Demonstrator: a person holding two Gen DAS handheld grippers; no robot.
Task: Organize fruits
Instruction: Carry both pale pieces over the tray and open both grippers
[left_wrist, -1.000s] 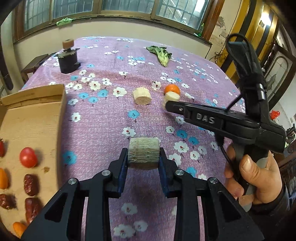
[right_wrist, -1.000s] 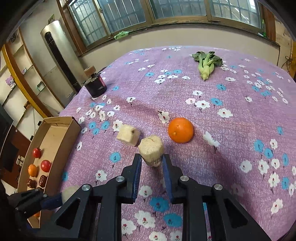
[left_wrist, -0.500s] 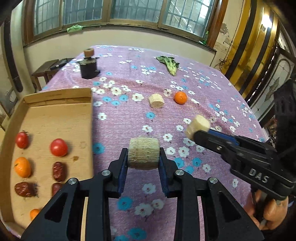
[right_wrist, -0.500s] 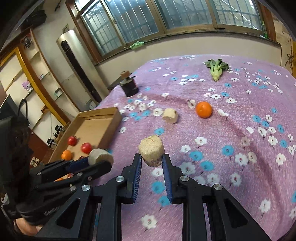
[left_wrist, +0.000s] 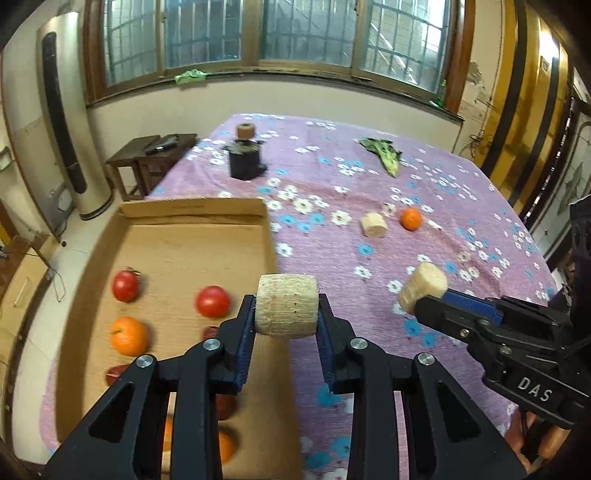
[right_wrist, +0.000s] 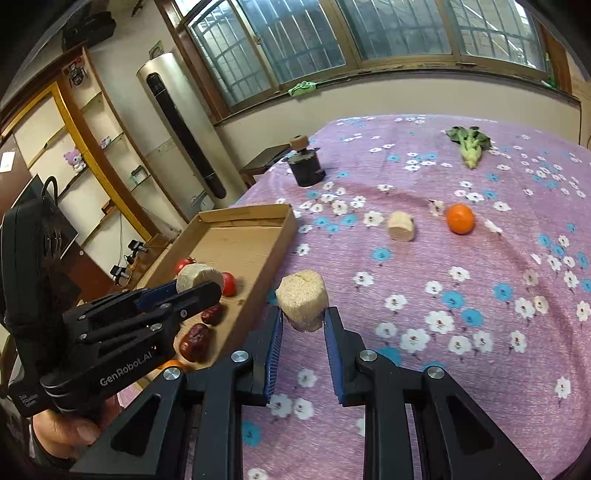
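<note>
My left gripper (left_wrist: 287, 314) is shut on a pale cylindrical chunk (left_wrist: 287, 304) and holds it above the right edge of the cardboard tray (left_wrist: 177, 236). My right gripper (right_wrist: 303, 325) is shut on a second pale chunk (right_wrist: 302, 302), lifted over the purple cloth just right of the tray (right_wrist: 251, 240). The tray holds tomatoes (left_wrist: 212, 301), oranges (left_wrist: 128, 335) and dark red dates (right_wrist: 195, 341). A third pale chunk (left_wrist: 373, 224) and an orange (left_wrist: 410, 218) lie on the cloth.
A black jar with a cork-like knob (left_wrist: 243, 157) stands at the table's far left. A leafy green vegetable (left_wrist: 384, 155) lies at the far side. A small dark side table (left_wrist: 147, 162) and a tall air conditioner (left_wrist: 62, 118) stand beyond the table.
Both grippers have lifted and moved left toward the tray with their chunks. The left chunk now hangs over the tray's right edge.
</note>
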